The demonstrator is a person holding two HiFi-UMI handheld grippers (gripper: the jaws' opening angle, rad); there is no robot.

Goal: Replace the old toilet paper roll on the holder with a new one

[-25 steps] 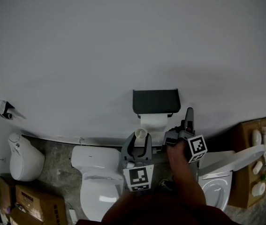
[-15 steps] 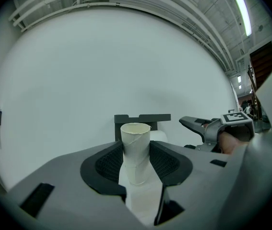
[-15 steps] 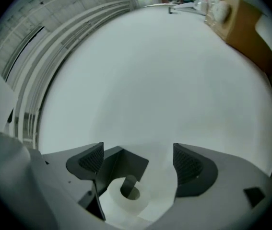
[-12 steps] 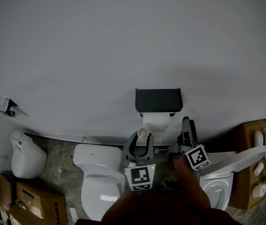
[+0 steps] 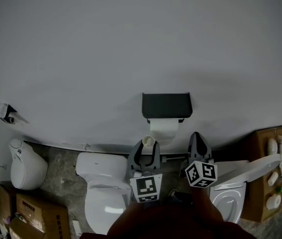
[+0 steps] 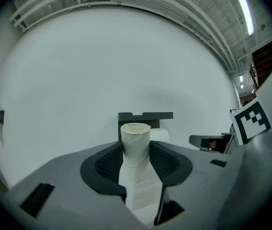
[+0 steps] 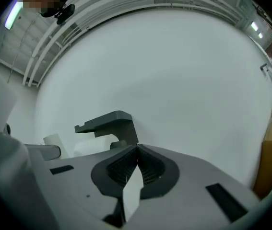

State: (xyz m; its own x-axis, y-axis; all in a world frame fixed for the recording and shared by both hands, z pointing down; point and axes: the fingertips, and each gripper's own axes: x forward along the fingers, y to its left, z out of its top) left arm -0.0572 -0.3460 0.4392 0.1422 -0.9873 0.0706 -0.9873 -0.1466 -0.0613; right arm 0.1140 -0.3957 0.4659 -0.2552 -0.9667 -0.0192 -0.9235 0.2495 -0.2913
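A dark holder (image 5: 166, 105) is fixed to the white wall, and a white paper roll (image 5: 163, 130) hangs under its cover. My left gripper (image 5: 144, 148) stays just below and left of it, shut on an empty cardboard tube (image 5: 148, 141) that stands upright between the pads (image 6: 136, 152). The tube (image 6: 136, 143) hides part of the holder (image 6: 145, 117) in the left gripper view. My right gripper (image 5: 196, 136) is below and right of the holder; its jaws have just been closing and now meet with nothing between them (image 7: 136, 150). The holder (image 7: 109, 123) is to its left.
A white toilet (image 5: 103, 188) stands under my left gripper. A second toilet with its lid up (image 5: 230, 193) is at the right, beside a cardboard box (image 5: 270, 178) of bottles. A white wall fixture (image 5: 26, 168) and more boxes (image 5: 31, 213) are at the left.
My right gripper has drawn back from the holder's side, rolled so that its marker cube faces up, and its jaws have shut empty. The left gripper and the tube have not moved.
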